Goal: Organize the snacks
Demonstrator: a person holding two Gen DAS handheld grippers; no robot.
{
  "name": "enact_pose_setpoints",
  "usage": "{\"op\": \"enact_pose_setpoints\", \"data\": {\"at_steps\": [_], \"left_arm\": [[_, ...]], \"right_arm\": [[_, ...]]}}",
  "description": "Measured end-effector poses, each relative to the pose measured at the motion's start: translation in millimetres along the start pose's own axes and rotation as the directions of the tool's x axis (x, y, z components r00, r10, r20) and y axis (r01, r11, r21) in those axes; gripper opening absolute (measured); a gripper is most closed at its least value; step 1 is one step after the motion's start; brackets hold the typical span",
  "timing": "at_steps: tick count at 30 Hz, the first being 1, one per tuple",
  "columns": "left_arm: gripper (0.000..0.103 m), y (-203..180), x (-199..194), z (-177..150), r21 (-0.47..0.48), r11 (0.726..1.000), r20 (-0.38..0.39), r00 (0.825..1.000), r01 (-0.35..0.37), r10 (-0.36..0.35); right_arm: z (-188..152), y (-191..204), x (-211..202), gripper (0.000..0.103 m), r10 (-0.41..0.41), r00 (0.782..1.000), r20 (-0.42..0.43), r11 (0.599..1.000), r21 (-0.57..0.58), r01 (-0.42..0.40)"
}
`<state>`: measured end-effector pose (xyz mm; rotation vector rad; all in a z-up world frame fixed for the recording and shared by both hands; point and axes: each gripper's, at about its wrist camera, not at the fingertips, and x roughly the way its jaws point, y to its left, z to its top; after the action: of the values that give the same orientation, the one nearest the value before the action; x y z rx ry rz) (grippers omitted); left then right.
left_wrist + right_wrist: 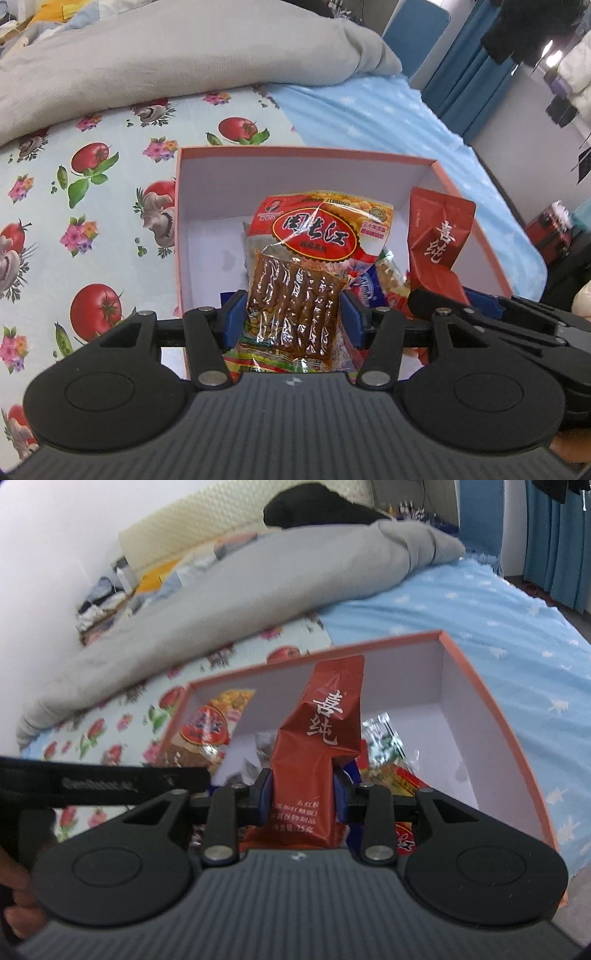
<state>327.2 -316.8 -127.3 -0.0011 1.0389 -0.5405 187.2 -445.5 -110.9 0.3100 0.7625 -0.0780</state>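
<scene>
My left gripper clamped a glossy tofu-strip packet, my right gripper a creased red pouch, above the snack-filled pink cardboard box.

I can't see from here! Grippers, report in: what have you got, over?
Left gripper shut on clear tofu-strip packet. Right gripper shut on dark red pouch. Both held over pink box; other snacks already inside. Nothing blocking.

The dried-tofu packet is glossy clear plastic film with crinkled glare; the dark red pouch is smoother, satin foil-like wrap. The box looks like matt card, the tomato-print cloth smooth and slightly shiny, the grey blanket soft matt fabric
</scene>
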Motion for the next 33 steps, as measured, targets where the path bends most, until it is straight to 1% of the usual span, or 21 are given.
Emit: {"op": "enact_pose_setpoints", "data": {"at_steps": [2, 5, 8, 9, 10, 11, 12, 13, 14, 16, 19, 23, 28, 33], "left_arm": [[0.059, 1, 6, 1, 0.009, 1.000, -0.012, 1.000, -0.011, 0.011], [0.060, 1, 11, 1, 0.010, 1.000, -0.022, 1.000, -0.020, 0.020], [0.061, 2, 9, 2, 0.003, 1.000, -0.027, 0.999, -0.017, 0.017], [0.064, 3, 9, 2, 0.001, 1.000, -0.031, 0.999, -0.019, 0.019], [0.067, 2, 8, 2, 0.002, 1.000, -0.035, 0.999, -0.019, 0.019], [0.069, 2, 6, 1, 0.005, 1.000, -0.039, 0.999, -0.011, 0.012], [0.073, 2, 3, 1, 0.008, 1.000, -0.043, 0.999, -0.010, 0.011], [0.078, 1, 0, 1, 0.014, 1.000, -0.044, 0.999, -0.015, 0.016], [0.080, 0, -5, 0, 0.021, 0.999, -0.042, 0.999, -0.026, 0.027], [0.082, -3, -19, -1, 0.031, 0.999, -0.022, 0.999, -0.033, 0.034], [0.085, -2, -43, 0, 0.024, 0.999, 0.019, 0.999, -0.029, 0.028], [0.086, -3, -80, 2, 0.032, 0.999, 0.073, 0.997, -0.021, 0.018], [0.086, -9, -134, 0, 0.074, 0.997, 0.164, 0.986, -0.011, -0.001], [0.086, -11, -186, -11, 0.114, 0.993, 0.244, 0.970, -0.016, -0.012]], "right_arm": [[-4, -4, 7, 0.037, -0.010, 1.000, -0.009, 1.000, -0.008, 0.010], [-6, -10, 13, 0.038, -0.002, 1.000, -0.027, 1.000, 0.020, 0.003], [-7, -9, 12, 0.039, -0.010, 1.000, -0.027, 1.000, 0.028, 0.011], [-6, -10, 10, 0.041, -0.013, 1.000, -0.025, 0.999, 0.045, 0.014], [-5, -11, 7, 0.050, -0.015, 1.000, -0.017, 0.998, 0.058, 0.016], [-4, -11, 3, 0.056, -0.019, 1.000, -0.006, 0.998, 0.059, 0.020], [0, -11, 0, 0.065, -0.021, 1.000, 0.005, 0.998, 0.057, 0.021], [1, -9, -5, 0.067, -0.025, 1.000, 0.017, 0.998, 0.053, 0.024], [2, -8, -9, 0.067, -0.031, 0.999, 0.024, 0.998, 0.052, 0.030], [5, -4, -19, 0.067, -0.024, 0.999, 0.037, 0.998, 0.056, 0.022], [9, 5, -39, 0.067, -0.037, 0.997, 0.069, 0.998, 0.045, 0.034], [15, 21, -74, 0.067, -0.048, 0.990, 0.132, 0.999, 0.028, 0.045], [20, 41, -114, 0.067, -0.067, 0.976, 0.208, 0.998, 0.012, 0.066], [17, 60, -151, 0.067, -0.076, 0.957, 0.280, 0.997, 0.014, 0.075]]}}
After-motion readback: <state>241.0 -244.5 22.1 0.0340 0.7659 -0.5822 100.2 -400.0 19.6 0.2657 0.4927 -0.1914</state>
